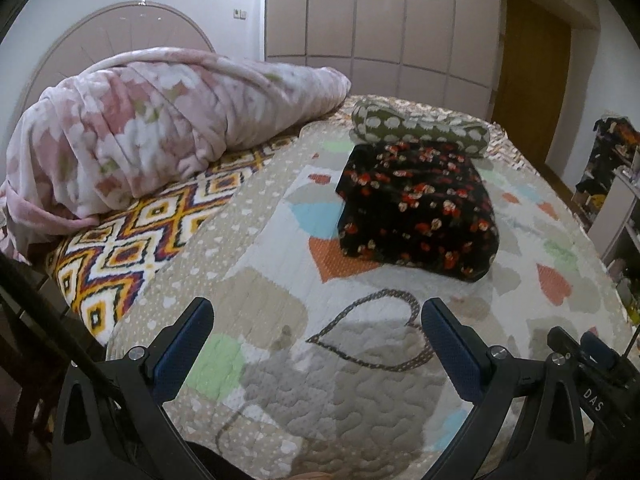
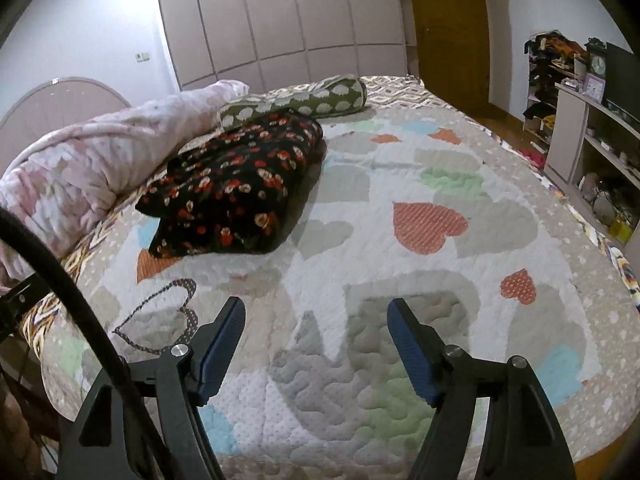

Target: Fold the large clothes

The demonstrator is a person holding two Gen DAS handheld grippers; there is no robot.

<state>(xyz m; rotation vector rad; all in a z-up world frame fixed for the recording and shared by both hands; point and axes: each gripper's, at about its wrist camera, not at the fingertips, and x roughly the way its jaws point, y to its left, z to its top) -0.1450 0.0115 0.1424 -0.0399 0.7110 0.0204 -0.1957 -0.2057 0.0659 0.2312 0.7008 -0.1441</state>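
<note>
Nearest in the left wrist view, the left hand-held gripper [image 1: 316,312] hangs over the bed's heart-patterned quilt [image 1: 280,380] with its blue-padded fingers spread wide and nothing between them. In the right wrist view, the right hand-held gripper [image 2: 316,312] is likewise spread and empty above the same quilt [image 2: 400,264]; its body also shows at the lower right edge of the left view, just beside the left one.

Farther out, well apart from both, lies the black floral garment [image 1: 416,208], folded into a thick rectangular bundle flat on the quilt. Its long axis runs away from the grippers toward the far side of the bed; from the right wrist view the bundle [image 2: 236,184] slants from near-left to far-right, lying left of that gripper's line. Its near edge looks uneven, with a loose corner sticking out on the left.

Touching its far end, a green bolster pillow [image 1: 420,130] with white spots lies crosswise. To the left, a rolled pink floral blanket [image 1: 160,128] rests near the headboard [image 1: 100,36]. Beyond stand the wardrobe [image 1: 380,20] and a wooden door [image 1: 532,76].
</note>
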